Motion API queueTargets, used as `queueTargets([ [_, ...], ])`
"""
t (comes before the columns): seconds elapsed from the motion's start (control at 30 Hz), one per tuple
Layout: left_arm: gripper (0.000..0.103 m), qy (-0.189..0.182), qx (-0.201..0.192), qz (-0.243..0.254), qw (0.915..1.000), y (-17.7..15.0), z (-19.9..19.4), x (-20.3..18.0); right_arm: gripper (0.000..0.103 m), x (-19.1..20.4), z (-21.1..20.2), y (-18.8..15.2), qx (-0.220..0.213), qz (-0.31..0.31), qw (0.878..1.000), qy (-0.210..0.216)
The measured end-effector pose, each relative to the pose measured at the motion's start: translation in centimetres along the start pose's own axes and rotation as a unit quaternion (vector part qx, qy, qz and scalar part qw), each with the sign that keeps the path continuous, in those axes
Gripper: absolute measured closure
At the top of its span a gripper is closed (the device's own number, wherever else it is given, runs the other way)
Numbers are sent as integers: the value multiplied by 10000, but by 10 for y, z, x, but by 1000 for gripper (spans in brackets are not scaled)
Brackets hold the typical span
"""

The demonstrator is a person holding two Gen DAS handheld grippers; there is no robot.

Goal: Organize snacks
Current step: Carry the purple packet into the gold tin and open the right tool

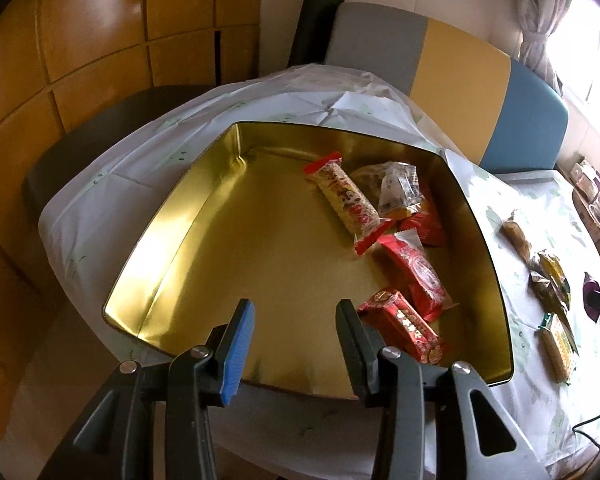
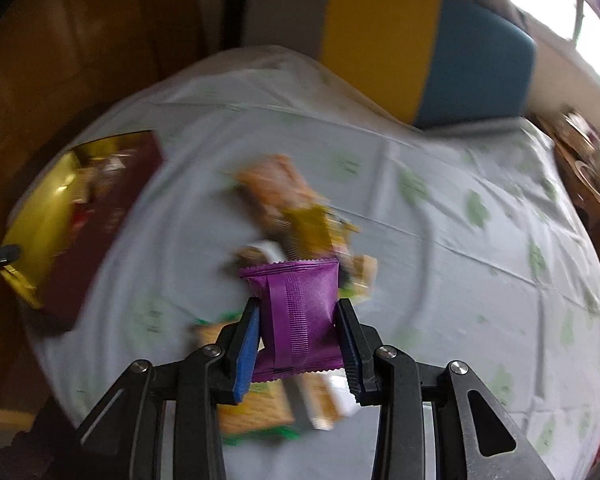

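A gold tin box sits on the white tablecloth and holds several red-wrapped snacks, a long biscuit pack and a clear packet. My left gripper is open and empty above the tin's near side. My right gripper is shut on a purple snack packet, held above loose snacks on the cloth. The tin also shows blurred at the left of the right wrist view.
Loose brown, green and yellow snack packets lie on the cloth right of the tin. A grey, yellow and blue chair back stands behind the table. A shelf with crockery is at the right.
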State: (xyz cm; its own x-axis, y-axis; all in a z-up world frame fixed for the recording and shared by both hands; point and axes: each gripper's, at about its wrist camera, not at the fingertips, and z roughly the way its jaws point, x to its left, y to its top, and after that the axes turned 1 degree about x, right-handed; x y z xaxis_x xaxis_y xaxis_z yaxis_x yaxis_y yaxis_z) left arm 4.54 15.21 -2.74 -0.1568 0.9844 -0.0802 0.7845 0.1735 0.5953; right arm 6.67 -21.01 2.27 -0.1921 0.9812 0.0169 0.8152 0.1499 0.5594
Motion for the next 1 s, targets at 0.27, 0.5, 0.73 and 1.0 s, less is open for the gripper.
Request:
queueTargets([
  [0.27,60,-3,-16,-181,9998,-2,-1,15,66,83,-2,13,-118,-588,9955,730],
  [0.5,60,75,-225,-473,9986,0,-11,38,66,157,-6,20,-196,-1128,9844,1332],
  [0.73,60,75,-206,-640,9977,-2,-11,50,64,218,6,25,-108,-1639,9723,1664],
  [1.0,60,53,-197,-618,9979,-4,-9,48,56,226,35,21,215,-1790,9742,1359],
])
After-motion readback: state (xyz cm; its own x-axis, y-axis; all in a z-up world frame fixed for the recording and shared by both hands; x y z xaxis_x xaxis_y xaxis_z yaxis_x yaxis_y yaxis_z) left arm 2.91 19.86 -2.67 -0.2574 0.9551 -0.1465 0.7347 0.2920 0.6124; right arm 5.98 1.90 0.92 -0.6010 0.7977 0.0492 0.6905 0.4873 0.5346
